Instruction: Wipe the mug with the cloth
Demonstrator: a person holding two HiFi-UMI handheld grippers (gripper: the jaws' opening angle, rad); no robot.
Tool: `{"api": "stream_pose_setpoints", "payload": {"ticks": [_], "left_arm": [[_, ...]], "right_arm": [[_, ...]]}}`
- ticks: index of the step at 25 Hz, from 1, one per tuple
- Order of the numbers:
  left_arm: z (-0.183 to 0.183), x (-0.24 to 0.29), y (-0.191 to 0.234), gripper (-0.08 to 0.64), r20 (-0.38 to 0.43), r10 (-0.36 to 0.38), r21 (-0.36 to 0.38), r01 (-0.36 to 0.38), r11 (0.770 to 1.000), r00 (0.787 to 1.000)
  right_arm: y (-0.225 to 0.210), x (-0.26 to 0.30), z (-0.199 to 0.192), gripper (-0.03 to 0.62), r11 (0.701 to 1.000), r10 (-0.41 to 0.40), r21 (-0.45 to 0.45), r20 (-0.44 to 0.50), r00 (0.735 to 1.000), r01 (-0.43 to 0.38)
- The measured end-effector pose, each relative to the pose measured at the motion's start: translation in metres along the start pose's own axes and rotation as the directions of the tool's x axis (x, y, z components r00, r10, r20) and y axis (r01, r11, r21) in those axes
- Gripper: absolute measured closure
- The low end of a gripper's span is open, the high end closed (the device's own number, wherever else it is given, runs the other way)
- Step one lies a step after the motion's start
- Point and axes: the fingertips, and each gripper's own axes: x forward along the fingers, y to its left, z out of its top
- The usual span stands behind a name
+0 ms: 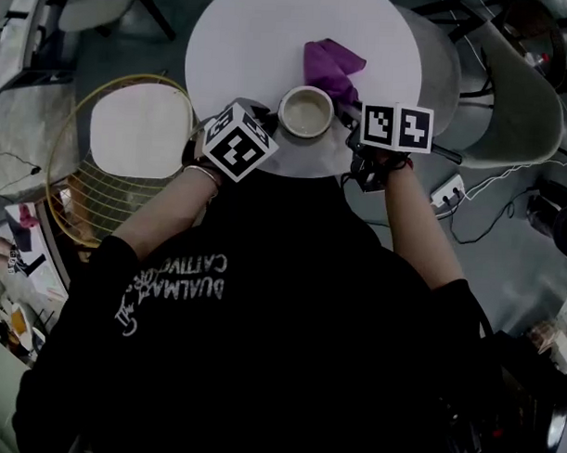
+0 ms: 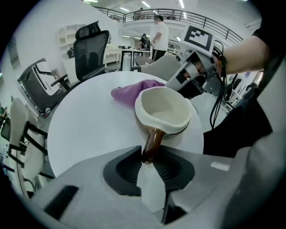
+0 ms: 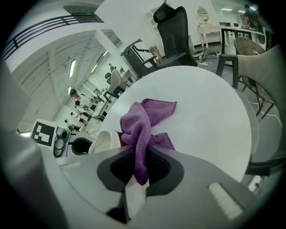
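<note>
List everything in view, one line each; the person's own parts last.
Round white table: one, white, centre.
Cream ceramic mug with brown handle: one, cream, table's near edge.
Purple cloth: one, purple, on the table just beyond the mug.
Wire-frame chair with white cushion: one, gold, left of the table.
Grey shell chair: one, grey, right of the table.
Black mesh office chair: one, black, beyond the table.
Left gripper: one, grey, shut on the mug's handle.
Right gripper: one, grey, shut on the cloth.
</note>
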Motion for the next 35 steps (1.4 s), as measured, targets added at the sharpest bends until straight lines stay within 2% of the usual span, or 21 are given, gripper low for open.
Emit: {"api": "stream_pose_setpoints", "payload": {"ticks": [4, 8, 12, 15, 24, 35], "left_arm": [[0.001, -0.002, -0.004, 0.481, -0.024, 0.01, -0.014, -0.011, 1.0, 1.0], [0.0, -0.005, -0.006, 0.482, -0.052, 0.018, -0.03, -0.02, 0.999, 0.998], [-0.002, -0.004, -0.013, 0.483, -0.082, 0.024, -0.078, -0.031, 0.997, 0.996], [-0.004, 0.004, -0.022, 0.492, -0.125, 0.038, -0.065, -0.047, 0.997, 0.991], [0.005, 0.014, -0.031, 0.494, -0.168, 0.073, -0.094, -0.09, 0.992, 0.983], [0.009, 0.03, -0.043, 0.494, -0.186, 0.073, -0.135, -0.099, 0.986, 0.98]], "right_arm": [[0.001, -0.006, -0.005, 0.548, 1.0, 0.027, -0.005, 0.003, 1.0, -0.027], [0.0, -0.011, -0.013, 0.548, 0.998, 0.062, 0.029, 0.019, 0.998, -0.063], [-0.003, -0.017, -0.029, 0.548, 0.994, 0.105, 0.041, 0.023, 0.994, -0.106], [-0.004, -0.019, -0.045, 0.548, 0.99, 0.141, 0.019, 0.021, 0.99, -0.142], [-0.01, -0.028, -0.06, 0.548, 0.976, 0.213, -0.038, 0.008, 0.977, -0.213], [-0.011, -0.029, -0.074, 0.548, 0.958, 0.264, -0.104, -0.048, 0.963, -0.268]]}}
